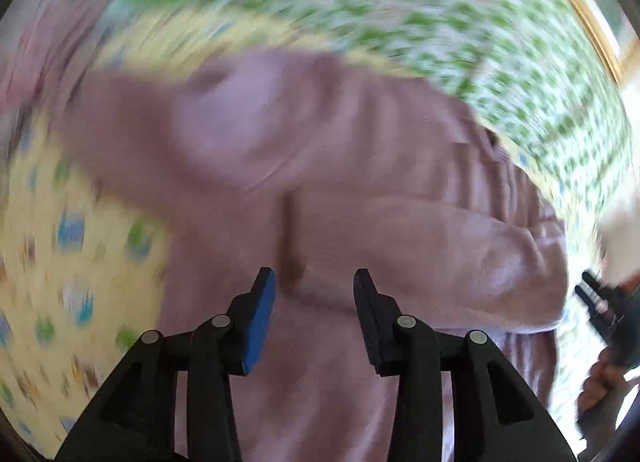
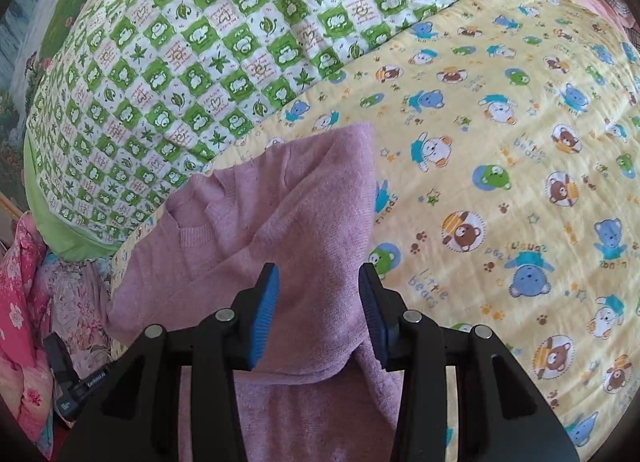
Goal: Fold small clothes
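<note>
Right now the pink sweater (image 2: 256,230) lies spread on the yellow bear-print sheet (image 2: 500,166), close to the seam where that sheet meets the green-and-white checked quilt (image 2: 192,62). From the right wrist view the neckline sits toward the quilt side, and one sleeve is folded across the body, its cuff end pointing up toward the quilt's edge. The right gripper (image 2: 319,294) hovers just above the sweater's lower half with its jaws standing wide apart, nothing between the blue pads (image 2: 266,302); pink knit shows clearly through the gap. Off past the sheet's near left edge lies a heap of pink floral bedding (image 2: 24,294), and the tip of the other tool pokes in at the lower left of this view.

Over on the left wrist view everything is smeared with motion blur, but the sweater (image 1: 360,182) fills the middle of the picture, sleeves crossed over its front. The left gripper (image 1: 315,294) is also parted wide, holding nothing, its fingers poised over the garment near a dark vertical crease. At the far right of that view, the right gripper (image 1: 596,302) peeks in beside the sweater's edge, with the person's hand (image 1: 596,394) below it.
</note>
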`<action>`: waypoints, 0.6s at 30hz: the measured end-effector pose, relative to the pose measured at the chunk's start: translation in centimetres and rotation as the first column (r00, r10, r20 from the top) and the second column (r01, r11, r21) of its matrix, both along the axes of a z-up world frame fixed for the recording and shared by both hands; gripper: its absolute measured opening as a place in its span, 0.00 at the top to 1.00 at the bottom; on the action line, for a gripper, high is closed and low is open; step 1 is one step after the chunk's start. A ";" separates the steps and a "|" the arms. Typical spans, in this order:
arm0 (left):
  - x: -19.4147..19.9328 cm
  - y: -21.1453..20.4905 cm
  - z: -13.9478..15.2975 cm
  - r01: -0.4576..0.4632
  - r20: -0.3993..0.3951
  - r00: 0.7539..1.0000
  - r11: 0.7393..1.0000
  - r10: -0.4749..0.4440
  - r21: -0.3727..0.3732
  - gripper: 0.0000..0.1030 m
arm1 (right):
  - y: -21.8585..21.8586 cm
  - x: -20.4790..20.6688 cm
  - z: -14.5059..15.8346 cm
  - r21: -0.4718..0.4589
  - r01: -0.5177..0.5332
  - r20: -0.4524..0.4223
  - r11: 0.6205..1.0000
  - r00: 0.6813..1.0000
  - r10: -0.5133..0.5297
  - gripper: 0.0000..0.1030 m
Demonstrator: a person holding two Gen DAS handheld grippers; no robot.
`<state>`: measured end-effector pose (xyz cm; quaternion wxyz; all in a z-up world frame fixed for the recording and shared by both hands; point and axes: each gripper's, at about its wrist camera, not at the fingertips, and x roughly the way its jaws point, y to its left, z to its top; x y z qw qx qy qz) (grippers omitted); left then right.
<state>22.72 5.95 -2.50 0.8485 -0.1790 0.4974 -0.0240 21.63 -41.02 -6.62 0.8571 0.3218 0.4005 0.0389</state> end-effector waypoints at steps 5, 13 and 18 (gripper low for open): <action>-0.4 1.2 -1.5 -0.042 -0.078 0.996 0.994 0.035 -0.100 0.30 | 0.1 1.1 -0.7 -0.011 -0.020 -0.020 1.000 1.000 0.020 0.58; 4.1 -4.6 -2.7 0.067 -0.112 0.991 0.997 -0.070 -0.032 0.66 | -1.0 2.7 -0.5 -0.031 -0.008 -0.016 0.999 1.000 0.008 0.58; 3.5 -6.1 2.8 0.137 0.099 0.985 0.990 -0.139 0.023 0.95 | -1.6 3.6 -0.6 -0.035 -0.001 -0.025 0.999 1.000 0.000 0.55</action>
